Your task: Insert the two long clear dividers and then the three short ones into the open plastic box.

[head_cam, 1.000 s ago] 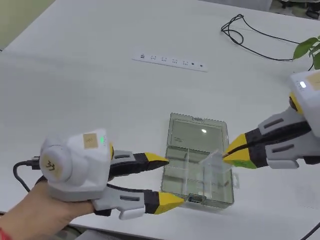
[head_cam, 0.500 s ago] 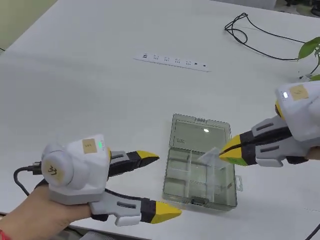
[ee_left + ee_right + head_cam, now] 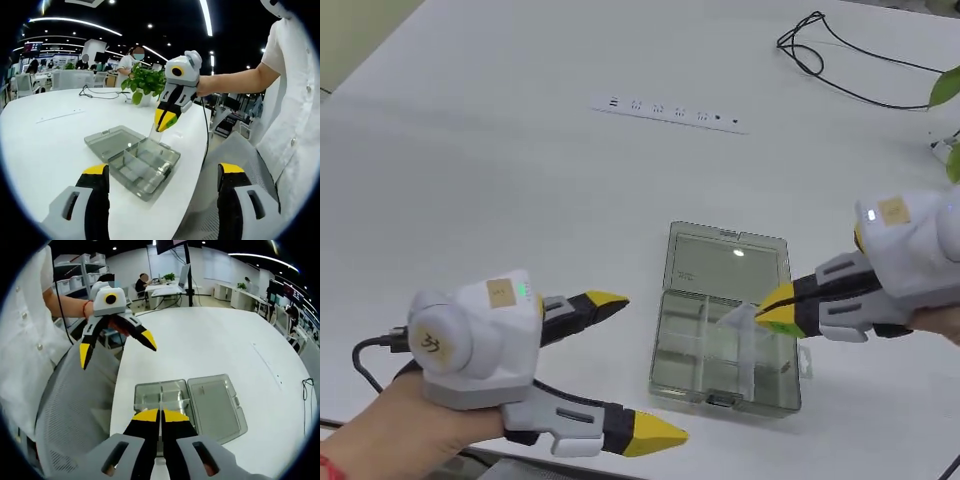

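The open plastic box point(image 3: 730, 262) is set on the white tabletop point(image 3: 500, 170), lid laid flat, with clear partitions seen in its tray. A clear divider point(image 3: 738, 318) is held over the tray, pinched between the closed jaws of the right gripper point(image 3: 772, 306). The left gripper point(image 3: 650, 367) is held left of the box, jaws wide apart and empty. A marking resembling "33" is seen on its round end; its tan sticker point(image 3: 500, 292) cannot be read. Farther off lie a white power strip point(image 3: 670, 111), a black cable point(image 3: 850, 60) and a plant point(image 3: 145, 82).
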